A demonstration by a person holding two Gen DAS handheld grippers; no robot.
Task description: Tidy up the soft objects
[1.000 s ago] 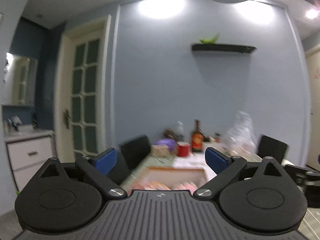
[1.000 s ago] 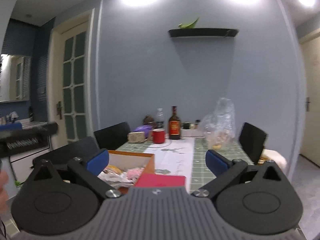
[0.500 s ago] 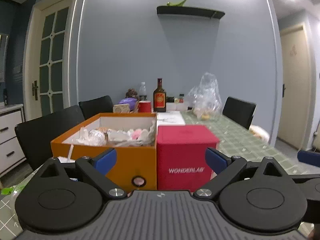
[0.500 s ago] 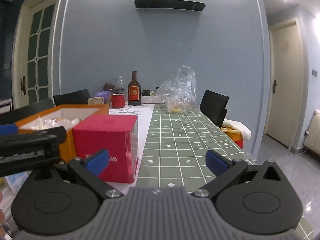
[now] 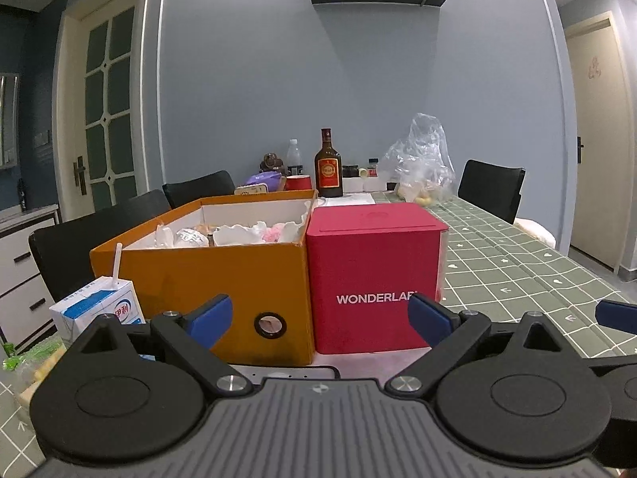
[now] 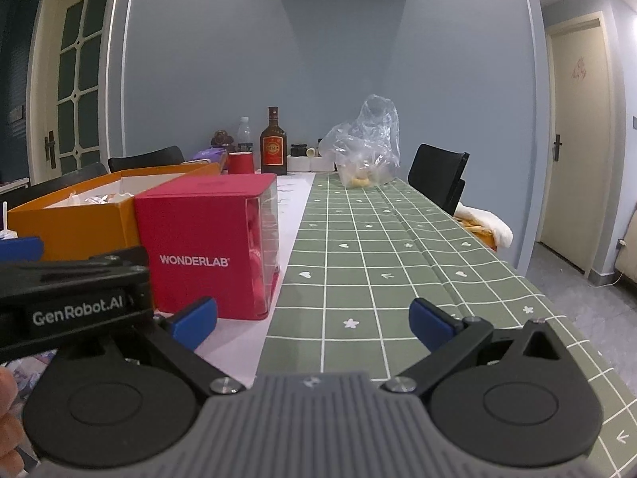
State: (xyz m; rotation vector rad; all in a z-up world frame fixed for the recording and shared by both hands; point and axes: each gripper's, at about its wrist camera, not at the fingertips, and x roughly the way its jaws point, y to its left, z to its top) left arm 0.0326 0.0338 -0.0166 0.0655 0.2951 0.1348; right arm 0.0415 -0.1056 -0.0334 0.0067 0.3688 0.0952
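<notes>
- Your left gripper (image 5: 318,314) has its jaws spread wide and empty, hovering low at the near edge of the table (image 5: 517,263).
- The orange box (image 5: 199,275) stands straight ahead of those jaws; the soft objects (image 5: 254,233) lie inside it, beyond and above the fingertips, untouched.
- A red box (image 5: 376,275) touches the orange box's right side.
- Your right gripper (image 6: 312,320) is likewise spread and empty, over green tablecloth (image 6: 398,259), with the red box ahead to its left.
- A milk carton (image 5: 99,306) sits at the near left corner.

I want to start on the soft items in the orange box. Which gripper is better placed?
Left. The left gripper faces the orange box head-on, open. The right gripper points at bare tablecloth, beside the red box.
</notes>
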